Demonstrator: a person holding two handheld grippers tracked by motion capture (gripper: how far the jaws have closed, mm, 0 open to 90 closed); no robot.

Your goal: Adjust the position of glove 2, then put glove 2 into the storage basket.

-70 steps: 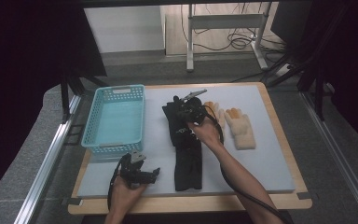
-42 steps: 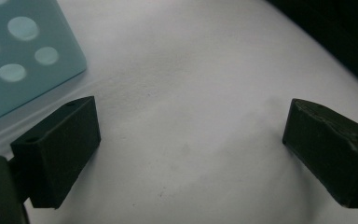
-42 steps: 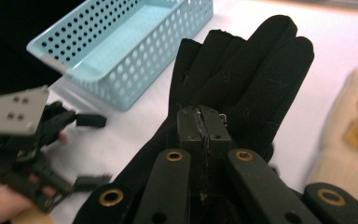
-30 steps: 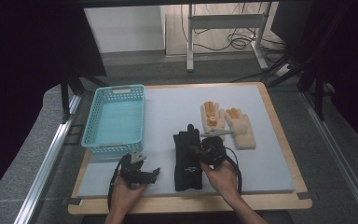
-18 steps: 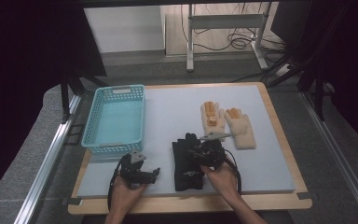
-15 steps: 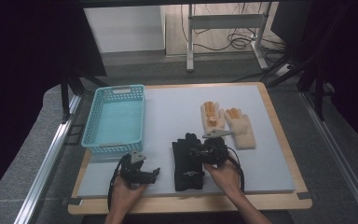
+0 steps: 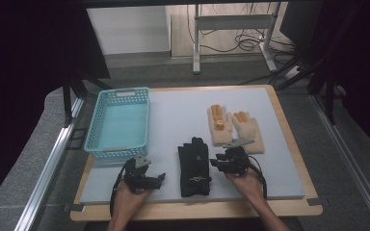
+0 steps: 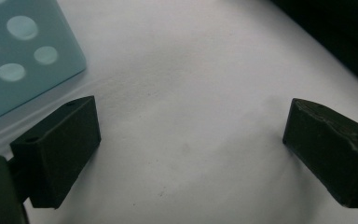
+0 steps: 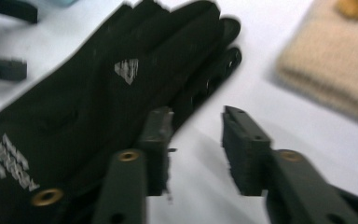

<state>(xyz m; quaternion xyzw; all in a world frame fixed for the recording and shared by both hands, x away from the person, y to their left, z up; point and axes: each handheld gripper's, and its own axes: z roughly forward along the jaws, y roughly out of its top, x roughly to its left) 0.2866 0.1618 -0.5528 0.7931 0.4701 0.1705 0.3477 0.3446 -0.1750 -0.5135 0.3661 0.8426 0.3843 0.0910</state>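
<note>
A pair of black gloves [image 7: 194, 166] lies stacked flat at the front middle of the white mat [image 7: 183, 113]. In the right gripper view the black gloves [image 9: 74, 116] lie left of my jaws, fingers pointing away. My right gripper [image 7: 216, 163] sits low just right of the gloves and points at them. The right gripper [image 9: 196, 116] is open and its jaws have just been closing a little, with only bare mat between them; the left jaw is at the gloves' edge. My left gripper [image 7: 160, 179] rests left of the gloves. The left gripper [image 8: 191, 135] stands wide open over bare mat.
A turquoise basket [image 7: 120, 122] stands at the left of the mat, and the basket's corner [image 8: 23, 51] is close to my left jaw. Two beige gloves [image 7: 233, 127] lie side by side behind my right gripper; a beige glove [image 9: 331, 70] is at the upper right.
My right gripper dragged the black gloves from mid-table to the front, opened and let them go, then shifted right and down beside them. The left gripper stayed still.
</note>
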